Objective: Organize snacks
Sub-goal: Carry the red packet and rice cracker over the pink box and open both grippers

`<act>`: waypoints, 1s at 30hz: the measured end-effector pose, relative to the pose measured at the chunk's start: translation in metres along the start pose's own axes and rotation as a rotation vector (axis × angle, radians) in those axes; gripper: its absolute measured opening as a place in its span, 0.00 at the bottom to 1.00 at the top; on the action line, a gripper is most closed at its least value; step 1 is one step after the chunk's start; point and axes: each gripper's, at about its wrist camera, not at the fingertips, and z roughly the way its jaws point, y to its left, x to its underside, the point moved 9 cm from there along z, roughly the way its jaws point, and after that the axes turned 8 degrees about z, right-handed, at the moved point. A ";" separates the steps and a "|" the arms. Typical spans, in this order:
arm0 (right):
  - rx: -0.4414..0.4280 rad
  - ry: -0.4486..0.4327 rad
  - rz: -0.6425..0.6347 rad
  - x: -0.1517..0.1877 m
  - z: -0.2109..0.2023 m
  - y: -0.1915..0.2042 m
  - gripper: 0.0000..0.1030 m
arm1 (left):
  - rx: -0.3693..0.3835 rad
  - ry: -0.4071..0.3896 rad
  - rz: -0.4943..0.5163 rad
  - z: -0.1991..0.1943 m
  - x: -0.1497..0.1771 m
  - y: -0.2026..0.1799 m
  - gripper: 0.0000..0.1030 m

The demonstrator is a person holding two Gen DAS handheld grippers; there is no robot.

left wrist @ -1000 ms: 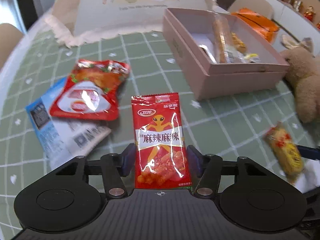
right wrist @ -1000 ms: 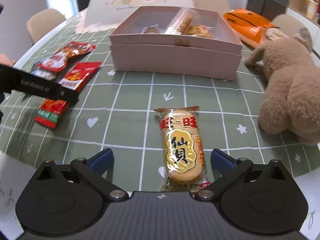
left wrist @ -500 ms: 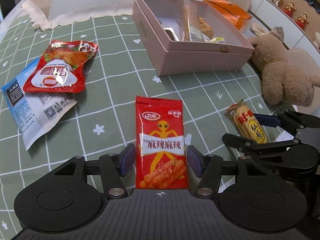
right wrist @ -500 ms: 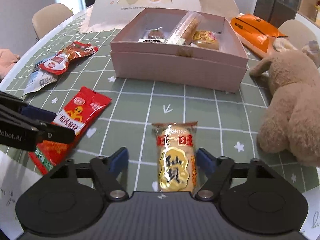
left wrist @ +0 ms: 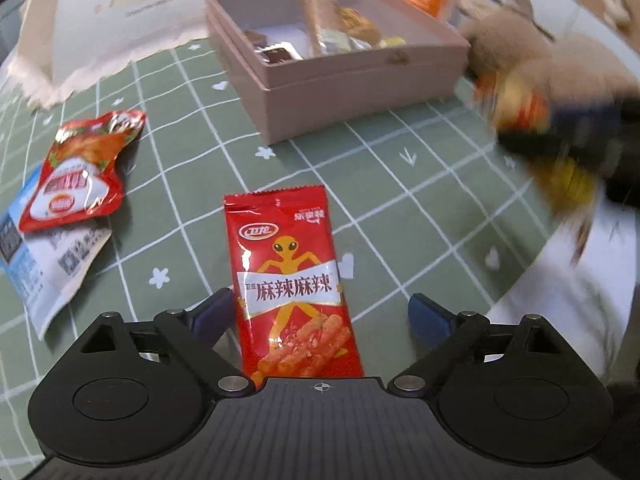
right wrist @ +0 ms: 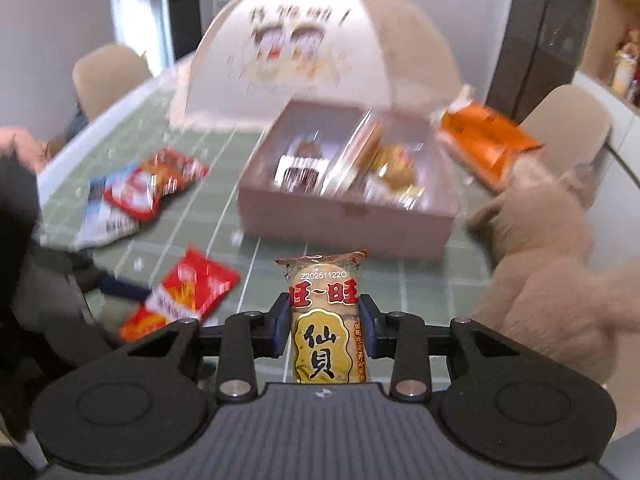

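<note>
A red spicy-strip packet (left wrist: 288, 280) lies flat on the green checked tablecloth between the fingers of my left gripper (left wrist: 320, 314). Its jaws are opening and stand wide, with neither pad touching the packet. My right gripper (right wrist: 324, 320) is closing, and both pads press on a rice cracker packet (right wrist: 324, 340) held upright above the table. In the left wrist view that gripper (left wrist: 560, 136) and its packet are a blur at the right. The open pink box (left wrist: 340, 76) (right wrist: 340, 224) holds several snacks. The red packet (right wrist: 180, 296) also shows beside a left finger (right wrist: 120, 286).
A red chicken packet (left wrist: 80, 172) overlaps a blue-white packet (left wrist: 40, 264) at the left. A tan plush toy (right wrist: 560, 260) sits right of the box, with an orange bag (right wrist: 488, 140) behind it. A white dome food cover (right wrist: 320, 60) stands beyond the box. The table's edge runs near the right.
The right gripper has shut on the rice cracker packet and lifted it off the table. The left jaws have spread away from the red packet, and the left hand has shifted sideways.
</note>
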 end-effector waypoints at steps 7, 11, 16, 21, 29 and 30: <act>-0.006 -0.022 0.188 -0.038 -0.032 -0.044 0.34 | -0.049 -0.029 -0.078 -0.013 -0.001 0.016 0.51; 0.037 -0.083 0.151 -0.055 -0.054 -0.057 0.34 | 0.070 -0.106 -0.168 -0.038 -0.021 0.024 0.49; 0.048 -0.132 0.142 -0.069 -0.065 -0.060 0.34 | 0.080 -0.434 -0.123 -0.132 -0.117 0.039 0.49; 0.026 -0.114 0.150 -0.063 -0.068 -0.058 0.34 | 0.073 -0.663 -0.140 -0.189 -0.202 0.056 0.49; 0.082 -0.102 0.174 -0.051 -0.073 -0.076 0.34 | 0.090 -0.690 -0.142 -0.145 -0.257 0.059 0.53; 0.087 -0.095 0.175 -0.049 -0.072 -0.078 0.34 | 0.101 -0.695 -0.143 -0.141 -0.255 0.062 0.53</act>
